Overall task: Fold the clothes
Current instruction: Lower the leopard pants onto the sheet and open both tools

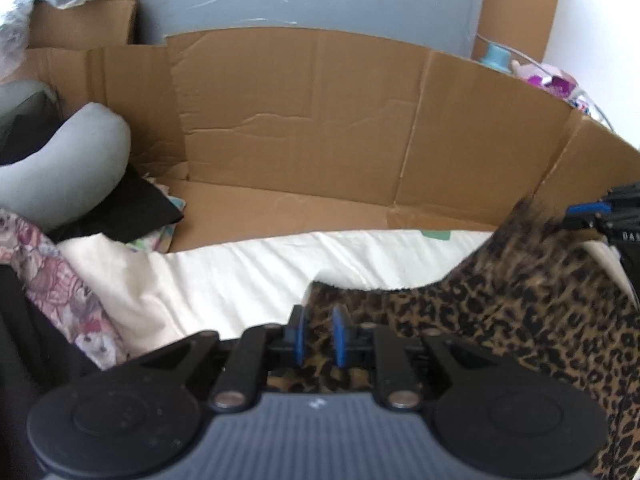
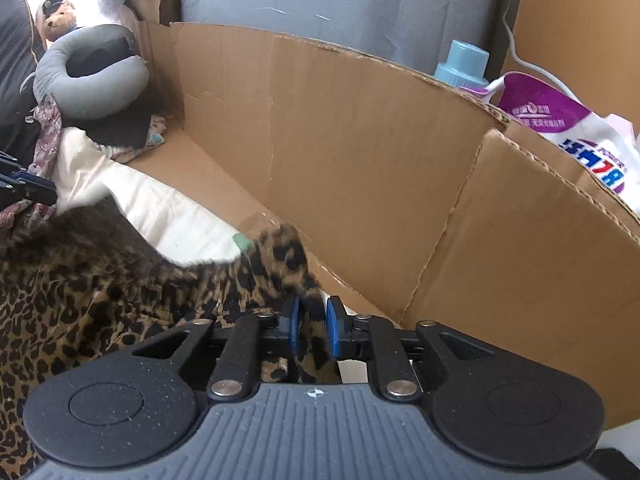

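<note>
A leopard-print garment point(image 1: 520, 308) hangs stretched between both grippers above a white sheet point(image 1: 248, 272). My left gripper point(image 1: 319, 332) is shut on one edge of the cloth, which is bunched between the blue pads. In the right wrist view my right gripper point(image 2: 313, 326) is shut on another corner of the leopard-print garment point(image 2: 100, 292), with a tuft of fabric sticking up past the fingers. The right gripper point(image 1: 600, 216) also shows at the right edge of the left wrist view, and the left gripper point(image 2: 24, 188) at the left edge of the right wrist view.
A brown cardboard wall point(image 1: 320, 120) stands right behind the sheet and wraps round the right side point(image 2: 500, 240). At left lie a grey neck pillow point(image 1: 60, 164), black cloth point(image 1: 136, 208), a floral garment point(image 1: 60, 280). A blue-capped bottle point(image 2: 464, 62) and detergent bag point(image 2: 580, 136) stand behind the cardboard.
</note>
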Action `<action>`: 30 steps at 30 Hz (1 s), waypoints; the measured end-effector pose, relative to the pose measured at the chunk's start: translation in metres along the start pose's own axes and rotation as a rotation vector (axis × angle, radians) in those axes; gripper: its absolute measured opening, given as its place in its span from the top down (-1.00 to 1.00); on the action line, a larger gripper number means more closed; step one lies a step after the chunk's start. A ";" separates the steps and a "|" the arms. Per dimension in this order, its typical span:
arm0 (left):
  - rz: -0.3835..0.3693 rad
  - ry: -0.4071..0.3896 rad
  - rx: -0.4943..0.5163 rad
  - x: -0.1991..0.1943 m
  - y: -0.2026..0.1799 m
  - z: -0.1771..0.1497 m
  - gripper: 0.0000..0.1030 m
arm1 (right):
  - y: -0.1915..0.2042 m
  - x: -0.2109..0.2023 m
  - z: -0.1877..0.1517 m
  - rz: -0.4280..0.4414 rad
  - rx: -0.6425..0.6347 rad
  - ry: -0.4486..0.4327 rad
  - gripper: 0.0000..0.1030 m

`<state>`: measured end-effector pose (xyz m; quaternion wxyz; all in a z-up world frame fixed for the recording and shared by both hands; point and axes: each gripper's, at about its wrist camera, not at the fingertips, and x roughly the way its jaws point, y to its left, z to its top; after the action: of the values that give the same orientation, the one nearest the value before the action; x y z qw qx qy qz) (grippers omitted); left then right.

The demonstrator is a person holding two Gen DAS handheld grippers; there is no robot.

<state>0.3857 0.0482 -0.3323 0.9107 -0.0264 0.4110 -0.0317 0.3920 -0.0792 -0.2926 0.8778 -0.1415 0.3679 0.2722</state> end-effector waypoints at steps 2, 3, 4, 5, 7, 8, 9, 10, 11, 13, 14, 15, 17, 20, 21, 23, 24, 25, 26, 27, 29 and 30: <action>-0.007 -0.005 -0.020 -0.004 0.001 -0.002 0.66 | -0.002 -0.003 -0.003 0.002 0.016 0.003 0.45; -0.010 -0.007 -0.030 -0.007 0.002 -0.003 0.64 | -0.004 -0.005 -0.005 0.003 0.025 0.004 0.42; -0.010 -0.005 -0.037 -0.009 0.001 -0.004 0.63 | -0.005 -0.007 -0.006 0.005 0.033 0.005 0.42; -0.014 -0.005 -0.044 -0.011 0.001 -0.006 0.62 | -0.006 -0.009 -0.008 0.006 0.041 0.006 0.42; -0.020 -0.004 -0.059 -0.017 -0.002 -0.009 0.61 | -0.009 -0.014 -0.011 0.012 0.059 0.014 0.42; -0.020 -0.005 -0.064 -0.021 -0.005 -0.011 0.61 | -0.012 -0.018 -0.013 0.017 0.069 0.020 0.42; -0.023 -0.006 -0.070 -0.025 -0.008 -0.012 0.61 | -0.014 -0.022 -0.016 0.021 0.079 0.026 0.42; -0.027 -0.008 -0.076 -0.028 -0.011 -0.013 0.60 | -0.017 -0.028 -0.020 0.019 0.089 0.029 0.42; -0.034 -0.009 -0.081 -0.033 -0.015 -0.014 0.60 | -0.020 -0.034 -0.024 0.018 0.099 0.032 0.41; -0.050 -0.012 -0.088 -0.041 -0.024 -0.017 0.59 | -0.027 -0.045 -0.032 0.016 0.119 0.039 0.41; -0.056 -0.012 -0.094 -0.046 -0.029 -0.018 0.59 | -0.030 -0.051 -0.036 0.015 0.128 0.043 0.40; -0.061 -0.012 -0.100 -0.050 -0.033 -0.020 0.58 | -0.033 -0.057 -0.040 0.014 0.138 0.046 0.40; -0.079 -0.013 -0.109 -0.059 -0.042 -0.023 0.58 | -0.040 -0.068 -0.048 0.011 0.158 0.053 0.40; -0.098 -0.016 -0.116 -0.071 -0.055 -0.030 0.53 | -0.050 -0.086 -0.060 0.007 0.188 0.064 0.40; -0.105 -0.016 -0.119 -0.075 -0.059 -0.032 0.53 | -0.052 -0.090 -0.065 -0.001 0.197 0.069 0.40; -0.123 -0.001 -0.130 -0.080 -0.068 -0.040 0.52 | -0.057 -0.100 -0.079 -0.016 0.221 0.085 0.40; -0.132 0.009 -0.133 -0.083 -0.072 -0.044 0.52 | -0.058 -0.103 -0.086 -0.021 0.227 0.095 0.40; -0.139 0.018 -0.139 -0.084 -0.076 -0.048 0.52 | -0.059 -0.107 -0.093 -0.026 0.233 0.106 0.40; -0.146 0.027 -0.144 -0.086 -0.079 -0.053 0.52 | -0.060 -0.110 -0.100 -0.027 0.237 0.115 0.40; -0.153 0.036 -0.150 -0.087 -0.082 -0.057 0.52 | -0.060 -0.113 -0.107 -0.029 0.242 0.125 0.40; -0.166 0.053 -0.156 -0.091 -0.089 -0.066 0.52 | -0.058 -0.117 -0.122 -0.032 0.249 0.151 0.40; -0.171 0.061 -0.157 -0.093 -0.092 -0.071 0.52 | -0.057 -0.118 -0.129 -0.035 0.248 0.163 0.40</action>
<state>0.2675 -0.0379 -0.3030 0.8868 -0.1316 0.4362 -0.0779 0.2828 -0.2276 -0.2933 0.8604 -0.0598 0.4661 0.1969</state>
